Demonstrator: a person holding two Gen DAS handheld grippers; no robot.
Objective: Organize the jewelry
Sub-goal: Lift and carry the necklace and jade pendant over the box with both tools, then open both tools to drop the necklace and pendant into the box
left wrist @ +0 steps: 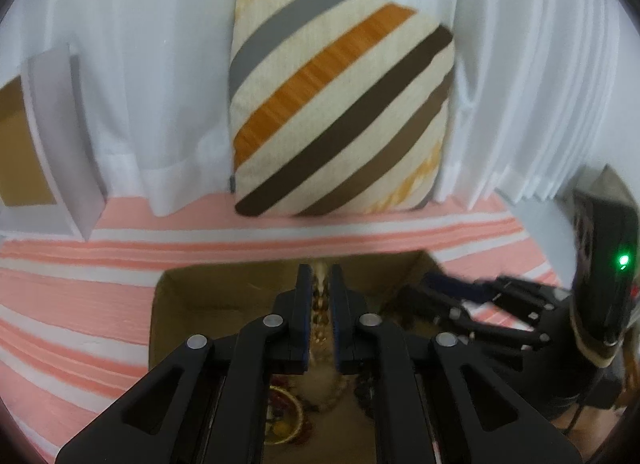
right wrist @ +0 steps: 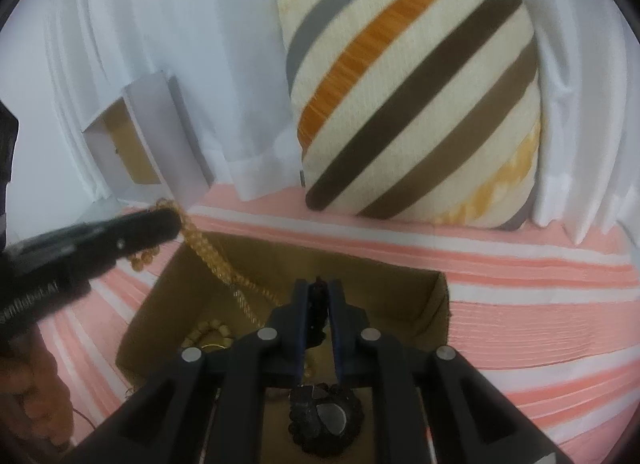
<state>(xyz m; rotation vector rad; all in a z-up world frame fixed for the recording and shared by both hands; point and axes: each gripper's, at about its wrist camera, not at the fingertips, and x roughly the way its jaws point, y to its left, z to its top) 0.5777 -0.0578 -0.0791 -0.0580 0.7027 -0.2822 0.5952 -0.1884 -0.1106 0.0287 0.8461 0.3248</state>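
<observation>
Amber bead necklace [right wrist: 208, 256] hangs pinched in the left hand-held gripper [left wrist: 320, 284] above the cardboard box [right wrist: 400, 288].

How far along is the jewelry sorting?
Barely begun, it seems. The left gripper is pinching an amber bead necklace, lifting it out of the cardboard box. The right gripper clamps something dark, possibly another piece. Bangles and a dark beaded ornament remain in the box, unsorted.

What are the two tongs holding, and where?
Left tongs pinch the amber bead necklace along its strand. Right tongs pinch something dark; which part cannot be told.
</observation>
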